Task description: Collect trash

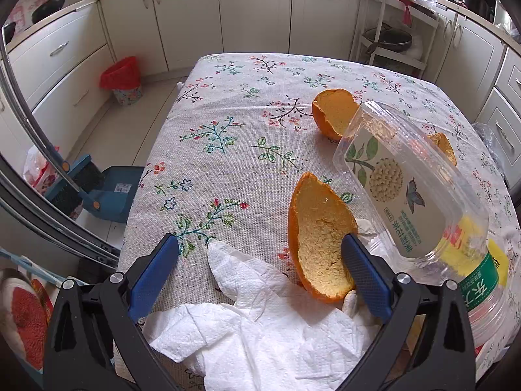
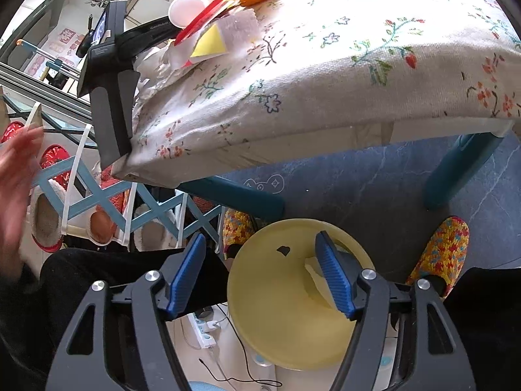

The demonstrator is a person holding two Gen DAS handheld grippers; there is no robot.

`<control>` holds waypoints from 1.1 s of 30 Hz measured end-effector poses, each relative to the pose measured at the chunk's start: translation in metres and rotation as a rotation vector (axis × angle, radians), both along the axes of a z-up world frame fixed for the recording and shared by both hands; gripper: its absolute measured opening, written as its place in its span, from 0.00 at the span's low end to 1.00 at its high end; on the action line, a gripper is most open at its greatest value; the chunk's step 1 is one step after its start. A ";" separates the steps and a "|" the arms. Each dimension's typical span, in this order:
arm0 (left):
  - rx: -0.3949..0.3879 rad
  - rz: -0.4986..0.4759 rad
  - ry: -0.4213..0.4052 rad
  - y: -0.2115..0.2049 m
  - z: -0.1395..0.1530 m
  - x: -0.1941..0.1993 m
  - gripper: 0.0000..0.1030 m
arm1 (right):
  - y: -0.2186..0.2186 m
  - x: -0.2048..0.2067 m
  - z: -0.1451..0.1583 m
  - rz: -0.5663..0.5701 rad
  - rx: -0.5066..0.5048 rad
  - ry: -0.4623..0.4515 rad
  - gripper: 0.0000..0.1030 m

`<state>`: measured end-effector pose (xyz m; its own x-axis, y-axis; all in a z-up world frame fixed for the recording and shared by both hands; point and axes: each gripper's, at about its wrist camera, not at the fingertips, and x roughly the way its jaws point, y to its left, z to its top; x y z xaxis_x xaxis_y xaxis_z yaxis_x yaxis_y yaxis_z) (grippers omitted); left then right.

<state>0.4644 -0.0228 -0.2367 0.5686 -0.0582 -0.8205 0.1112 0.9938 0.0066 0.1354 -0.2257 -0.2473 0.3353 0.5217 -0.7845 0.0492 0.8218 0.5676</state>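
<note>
In the left wrist view, my left gripper is open over the floral table. A crumpled white tissue lies between and under its fingers. A large orange peel sits by the right finger. Another peel lies farther back, and a third peel shows behind a clear plastic box that leans on a plastic bottle. In the right wrist view, my right gripper is open and empty below the table edge, above a yellow bin on the floor that holds a pale scrap.
A red-lined wastebasket and a blue dustpan with brush stand on the floor to the left. In the right wrist view, blue table legs, slippered feet, a shoe rack and cables surround the bin.
</note>
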 end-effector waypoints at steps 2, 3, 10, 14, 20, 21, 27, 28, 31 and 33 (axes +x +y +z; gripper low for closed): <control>0.000 0.000 0.000 0.000 0.000 0.000 0.93 | 0.001 0.000 0.000 0.006 0.001 0.000 0.67; 0.000 0.000 0.000 0.000 0.000 0.000 0.93 | 0.002 -0.001 0.000 0.008 -0.001 0.001 0.67; 0.000 0.000 0.000 0.000 0.000 0.000 0.93 | 0.011 -0.004 -0.003 0.032 -0.031 0.008 0.67; 0.000 0.000 0.000 0.000 0.000 0.000 0.93 | 0.012 -0.005 -0.004 0.032 -0.057 0.007 0.67; 0.000 0.000 0.001 0.000 0.000 0.000 0.93 | 0.009 -0.005 -0.005 0.017 -0.072 0.010 0.67; 0.000 0.000 0.001 0.000 0.000 0.000 0.93 | 0.008 -0.005 -0.005 0.017 -0.068 0.014 0.67; 0.000 -0.001 0.001 0.000 0.000 0.000 0.93 | 0.007 -0.005 -0.006 0.020 -0.046 0.022 0.67; 0.000 -0.001 0.001 0.000 0.000 0.000 0.93 | 0.007 -0.005 -0.006 0.019 -0.042 0.023 0.67; 0.000 -0.001 0.001 0.000 0.000 0.000 0.93 | 0.007 -0.004 -0.006 0.019 -0.042 0.025 0.68; 0.000 -0.001 0.001 0.000 0.000 0.000 0.93 | 0.008 -0.005 -0.007 0.026 -0.052 0.030 0.70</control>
